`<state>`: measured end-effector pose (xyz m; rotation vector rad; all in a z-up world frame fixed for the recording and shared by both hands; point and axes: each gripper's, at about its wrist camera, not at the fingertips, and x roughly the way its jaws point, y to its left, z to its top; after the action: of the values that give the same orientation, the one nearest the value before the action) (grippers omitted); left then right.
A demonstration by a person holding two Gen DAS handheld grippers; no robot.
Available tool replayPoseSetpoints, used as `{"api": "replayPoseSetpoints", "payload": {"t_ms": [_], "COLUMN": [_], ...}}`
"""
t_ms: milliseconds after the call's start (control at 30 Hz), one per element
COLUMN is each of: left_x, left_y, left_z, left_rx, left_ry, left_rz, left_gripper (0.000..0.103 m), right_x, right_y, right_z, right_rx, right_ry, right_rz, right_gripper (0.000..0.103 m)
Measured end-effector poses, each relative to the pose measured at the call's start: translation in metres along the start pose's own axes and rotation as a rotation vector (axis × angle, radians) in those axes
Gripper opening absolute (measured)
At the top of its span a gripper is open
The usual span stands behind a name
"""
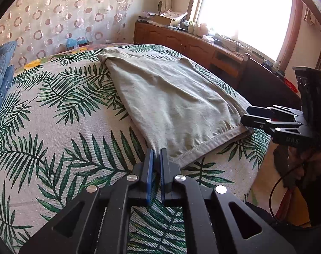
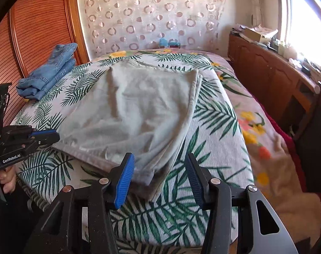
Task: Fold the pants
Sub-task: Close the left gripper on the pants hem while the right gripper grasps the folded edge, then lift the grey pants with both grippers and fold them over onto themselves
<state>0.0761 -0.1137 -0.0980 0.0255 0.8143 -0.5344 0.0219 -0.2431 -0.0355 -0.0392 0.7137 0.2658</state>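
Grey-green pants (image 1: 171, 97) lie folded flat on a palm-leaf bedspread (image 1: 54, 116); they also show in the right wrist view (image 2: 135, 110). My left gripper (image 1: 157, 154) is shut on the pants' near left hem corner. It shows at the left edge of the right wrist view (image 2: 52, 136). My right gripper (image 2: 159, 163) is open, its fingers either side of the near right corner of the pants, just above it. It shows in the left wrist view (image 1: 248, 116) at the hem's right end.
Folded blue jeans (image 2: 48, 72) lie at the bed's far left by a wooden wardrobe (image 2: 33, 31). A wooden cabinet (image 2: 272, 78) with clutter runs under the window on the right. A floral blanket (image 2: 255, 127) covers the bed's right side.
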Motion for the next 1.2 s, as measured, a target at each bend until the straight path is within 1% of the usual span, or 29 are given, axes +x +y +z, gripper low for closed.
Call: {"api": "replayPoseSetpoints", "payload": {"t_ms": [200, 300, 367, 400, 467, 600, 633, 700, 800, 867, 900, 933, 1133, 1167, 1200], "left_x": [-0.001, -0.001, -0.001, 0.000, 0.000, 0.000, 0.000, -0.001, -0.005, -0.005, -0.005, -0.005, 0.001, 0.001, 0.002], "left_y": [0.000, 0.000, 0.000, 0.000, 0.001, 0.004, 0.004, 0.004, 0.006, 0.005, 0.005, 0.005, -0.001, -0.003, -0.005], "left_z": [-0.002, -0.002, -0.002, -0.002, -0.001, 0.000, 0.000, 0.000, 0.002, 0.003, 0.003, 0.003, 0.001, 0.001, 0.000], "left_rx": [-0.003, -0.009, -0.014, -0.016, -0.024, -0.048, -0.049, -0.052, -0.074, -0.073, -0.074, -0.077, -0.056, -0.045, -0.039], "left_ry": [-0.009, -0.010, -0.008, -0.008, -0.006, -0.002, -0.002, -0.003, -0.018, -0.019, -0.023, -0.024, -0.004, -0.001, 0.001], "left_rz": [0.006, 0.009, 0.011, 0.017, 0.024, 0.016, 0.021, 0.032, 0.008, 0.006, 0.001, -0.011, 0.004, -0.001, -0.005], "left_gripper": [0.006, 0.006, 0.006, 0.009, 0.012, 0.016, 0.019, 0.022, 0.023, 0.032, 0.041, 0.044, 0.043, 0.043, 0.039], "right_x": [0.005, 0.004, 0.004, 0.004, 0.004, 0.005, 0.006, 0.006, 0.007, 0.007, 0.007, 0.007, 0.006, 0.006, 0.006], "right_y": [0.001, -0.002, -0.002, 0.000, 0.001, -0.001, -0.002, -0.002, -0.002, -0.002, -0.001, -0.002, 0.001, 0.002, 0.002], "right_z": [-0.003, -0.002, -0.001, -0.001, -0.001, -0.002, -0.002, -0.003, -0.005, -0.006, -0.006, -0.007, -0.007, -0.007, -0.007], "right_rx": [0.024, 0.059, 0.051, 0.048, 0.042, 0.071, 0.077, 0.073, 0.073, 0.072, 0.071, 0.071, 0.071, 0.072, 0.073], "right_ry": [0.030, 0.032, 0.031, 0.030, 0.030, 0.030, 0.030, 0.025, 0.018, 0.015, 0.014, 0.013, 0.007, 0.007, 0.007], "right_rz": [-0.005, 0.022, 0.023, 0.028, 0.046, 0.079, 0.090, 0.086, 0.084, 0.084, 0.086, 0.087, 0.085, 0.086, 0.086], "right_gripper": [0.051, 0.051, 0.046, 0.043, 0.032, 0.021, 0.020, 0.019, 0.019, 0.019, 0.019, 0.019, 0.019, 0.019, 0.019]}}
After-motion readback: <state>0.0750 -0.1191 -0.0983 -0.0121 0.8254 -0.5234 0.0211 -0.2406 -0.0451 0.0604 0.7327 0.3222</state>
